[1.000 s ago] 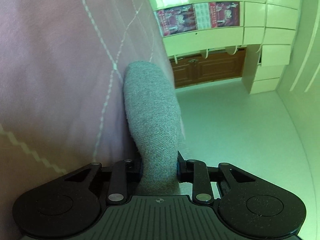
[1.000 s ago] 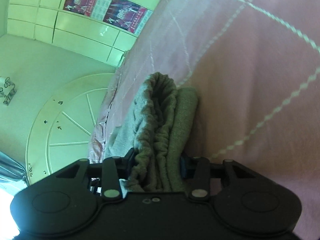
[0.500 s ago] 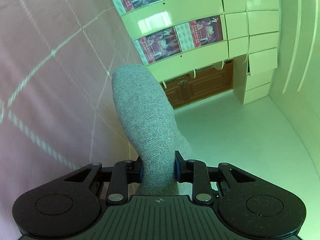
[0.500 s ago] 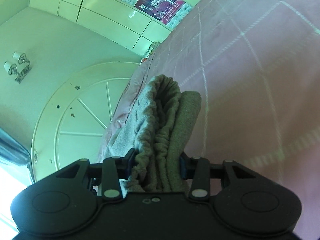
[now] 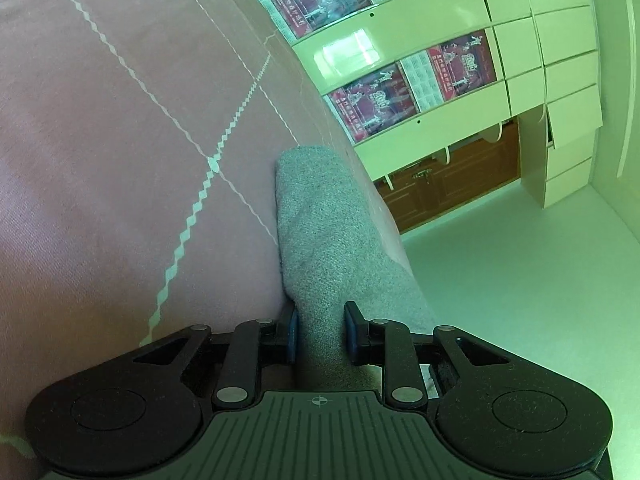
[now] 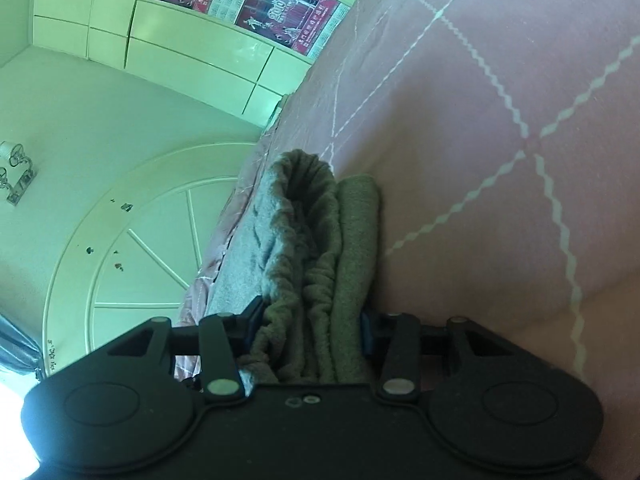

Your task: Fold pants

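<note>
The grey knit pants (image 5: 324, 240) stick up between the blue pads of my left gripper (image 5: 319, 332), which is shut on a smooth folded part of them. In the right wrist view my right gripper (image 6: 310, 332) is shut on the bunched elastic waistband and folded layers of the pants (image 6: 316, 240). Both held ends lie against the pink bed cover (image 5: 120, 160), which also shows in the right wrist view (image 6: 500, 160). More grey cloth (image 6: 240, 272) trails off to the left along the bed edge.
The pink cover has white zigzag diamond stitching. Beyond the bed edge are cream cabinets with red posters (image 5: 372, 100), a brown wooden door (image 5: 452, 184) and a pale ceiling with a round moulding (image 6: 132, 248).
Both grippers have tilted back toward the bed. The pink cover fills more of each view and lies closer than half a second ago. Both grips on the pants are unchanged.
</note>
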`<state>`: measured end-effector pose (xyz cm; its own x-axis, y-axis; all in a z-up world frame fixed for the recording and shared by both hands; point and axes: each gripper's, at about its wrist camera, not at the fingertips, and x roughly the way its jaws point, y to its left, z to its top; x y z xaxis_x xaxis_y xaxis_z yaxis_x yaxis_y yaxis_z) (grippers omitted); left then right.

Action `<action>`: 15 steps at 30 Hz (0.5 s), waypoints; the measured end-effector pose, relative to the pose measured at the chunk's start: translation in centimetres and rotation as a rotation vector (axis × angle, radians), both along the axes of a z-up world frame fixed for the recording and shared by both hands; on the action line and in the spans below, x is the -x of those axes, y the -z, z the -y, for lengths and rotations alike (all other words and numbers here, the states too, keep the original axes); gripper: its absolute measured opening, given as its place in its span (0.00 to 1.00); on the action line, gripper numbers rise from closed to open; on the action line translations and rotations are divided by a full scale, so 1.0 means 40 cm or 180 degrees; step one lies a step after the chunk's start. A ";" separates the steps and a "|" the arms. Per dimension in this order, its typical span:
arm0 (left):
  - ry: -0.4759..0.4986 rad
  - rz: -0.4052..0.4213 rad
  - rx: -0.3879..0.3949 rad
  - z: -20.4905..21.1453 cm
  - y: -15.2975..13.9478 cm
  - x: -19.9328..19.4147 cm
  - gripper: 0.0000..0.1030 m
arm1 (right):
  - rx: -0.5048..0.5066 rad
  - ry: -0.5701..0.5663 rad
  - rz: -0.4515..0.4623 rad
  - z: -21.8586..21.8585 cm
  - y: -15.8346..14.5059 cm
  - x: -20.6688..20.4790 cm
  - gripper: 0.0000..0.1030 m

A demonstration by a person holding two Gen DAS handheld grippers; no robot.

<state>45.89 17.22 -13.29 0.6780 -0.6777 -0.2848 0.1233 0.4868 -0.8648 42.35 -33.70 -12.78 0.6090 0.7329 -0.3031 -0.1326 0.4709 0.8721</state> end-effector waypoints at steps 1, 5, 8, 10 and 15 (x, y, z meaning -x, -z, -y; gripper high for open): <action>-0.0007 0.0016 -0.0008 -0.005 -0.002 0.014 0.26 | 0.0048 0.0000 -0.0017 -0.001 -0.010 0.003 0.40; -0.0259 0.0132 -0.0322 -0.025 -0.050 0.112 0.56 | 0.0347 0.0312 0.0132 0.040 -0.080 0.079 0.89; -0.0495 0.0343 -0.0787 -0.015 -0.123 0.185 0.93 | 0.0960 0.0520 0.0440 0.012 -0.177 0.142 0.94; -0.0424 0.0420 -0.1143 0.013 -0.175 0.203 0.93 | 0.1072 0.0504 0.0578 -0.029 -0.222 0.171 0.94; -0.0083 0.0264 -0.2275 0.134 -0.167 0.239 0.93 | 0.2041 0.0177 -0.0059 -0.154 -0.133 0.149 0.94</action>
